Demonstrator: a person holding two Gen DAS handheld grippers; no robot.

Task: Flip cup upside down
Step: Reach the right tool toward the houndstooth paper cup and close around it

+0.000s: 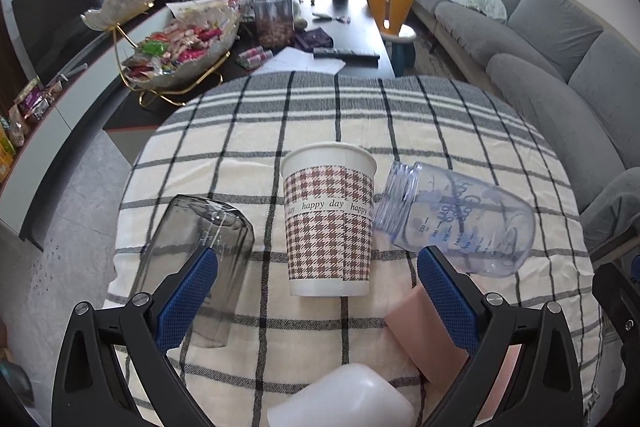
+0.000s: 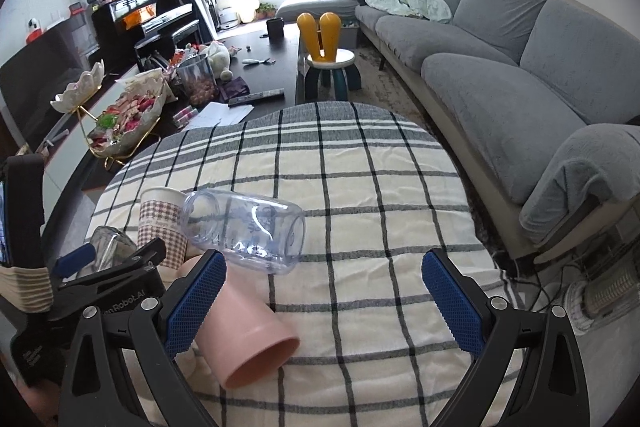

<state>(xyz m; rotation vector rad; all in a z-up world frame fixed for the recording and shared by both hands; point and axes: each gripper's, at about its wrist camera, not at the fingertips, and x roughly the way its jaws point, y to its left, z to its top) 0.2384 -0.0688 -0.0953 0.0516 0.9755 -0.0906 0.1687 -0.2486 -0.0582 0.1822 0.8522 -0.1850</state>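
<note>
A paper cup (image 1: pixel 328 219) with a houndstooth pattern and the words "happy day" stands upright, mouth up, on the checked tablecloth (image 1: pixel 320 107). My left gripper (image 1: pixel 318 283) is open, its blue pads either side of the cup's base, not touching it. The cup also shows at the left in the right wrist view (image 2: pixel 160 223), partly hidden behind a clear bottle (image 2: pixel 244 227). My right gripper (image 2: pixel 324 291) is open and empty over the cloth, beside a pink cup (image 2: pixel 244 343) lying on its side.
A dark glass tumbler (image 1: pixel 200 259) lies left of the paper cup. The clear bottle (image 1: pixel 456 219) lies right of it. The pink cup (image 1: pixel 424 339) and a white object (image 1: pixel 344 399) lie near me. A grey sofa (image 2: pixel 520 67) runs along the right.
</note>
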